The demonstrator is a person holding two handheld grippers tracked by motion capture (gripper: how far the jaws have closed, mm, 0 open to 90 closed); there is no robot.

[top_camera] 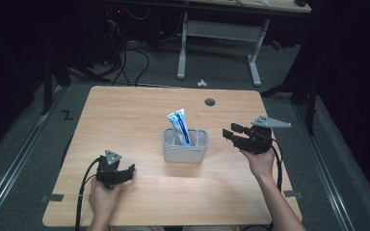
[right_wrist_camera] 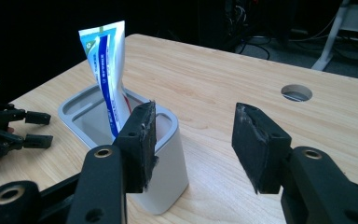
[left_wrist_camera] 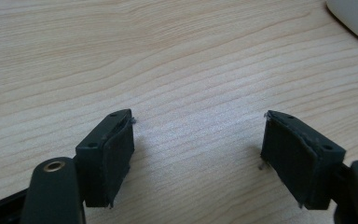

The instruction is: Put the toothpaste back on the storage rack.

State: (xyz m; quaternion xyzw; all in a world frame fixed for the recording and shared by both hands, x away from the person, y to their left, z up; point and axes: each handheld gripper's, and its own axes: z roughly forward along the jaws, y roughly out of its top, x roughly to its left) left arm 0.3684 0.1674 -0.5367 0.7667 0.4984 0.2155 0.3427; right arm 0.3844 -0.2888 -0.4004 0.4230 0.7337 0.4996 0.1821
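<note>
Object: toothpaste tube (top_camera: pixel 179 126), white and blue, standing in a grey two-compartment holder (top_camera: pixel 185 153) near the middle of the counter (top_camera: pixel 125 120).
Compartment: in the high view the tube sits in the left compartment; the right one looks empty.
Handling (judged): light, soft-walled and likely to dent under pressure; the film surface is probably slick. The holder is rigid and may tip or slide if the tube is pulled sideways.
Hold point (judged): the exposed upper body, below the flat crimped end, pads across the flat faces.
Long axis: near vertical, tilted slightly; crimped end up, cap end hidden inside the holder.
Left gripper (top_camera: pixel 125 172): jaws wide open, empty, low over bare counter, well apart from the holder.
Right gripper (top_camera: pixel 231 132): jaws wide open, empty, just beside the holder's right side, pointing toward it.
</note>
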